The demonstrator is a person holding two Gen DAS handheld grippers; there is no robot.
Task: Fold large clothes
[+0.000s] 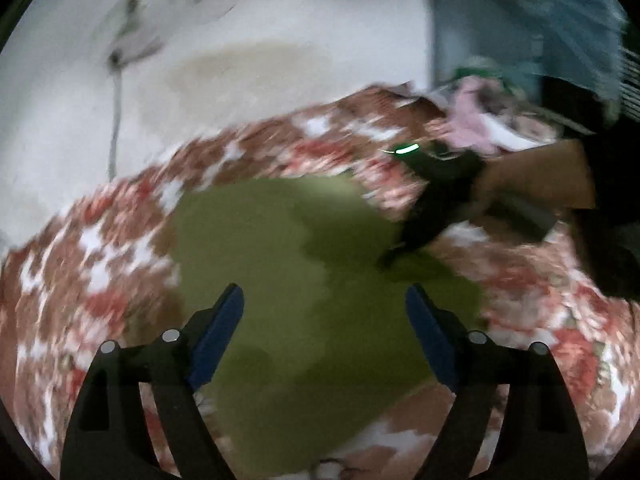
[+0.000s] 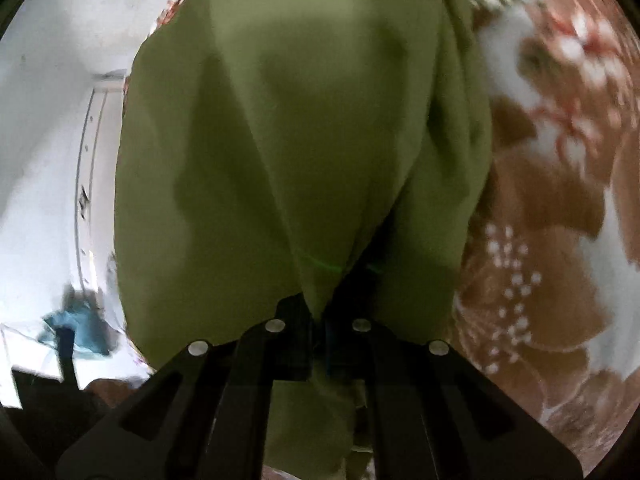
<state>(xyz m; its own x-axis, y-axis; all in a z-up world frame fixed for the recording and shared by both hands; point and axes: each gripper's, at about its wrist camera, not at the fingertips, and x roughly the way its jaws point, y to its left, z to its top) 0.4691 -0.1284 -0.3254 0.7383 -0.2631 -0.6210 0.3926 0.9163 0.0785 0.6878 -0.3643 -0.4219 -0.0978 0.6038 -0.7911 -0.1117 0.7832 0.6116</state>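
Green cloth [image 1: 304, 264] lies spread on a floral bedspread [image 1: 100, 264], beneath and ahead of the left gripper [image 1: 324, 300], whose blue-padded jaws stand wide apart with nothing between them. Further right, the right gripper [image 2: 320, 316] is clamped tight on a gathered fold of the cloth [image 2: 304, 128].

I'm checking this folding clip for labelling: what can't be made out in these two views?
- Left wrist view: motion blur smears the right gripper and the pile behind it.
- Right wrist view: the green garment bunches over the pinch point, hiding the pads.
- Both views: the garment's type and full outline; gripper frames cut off its near edge.
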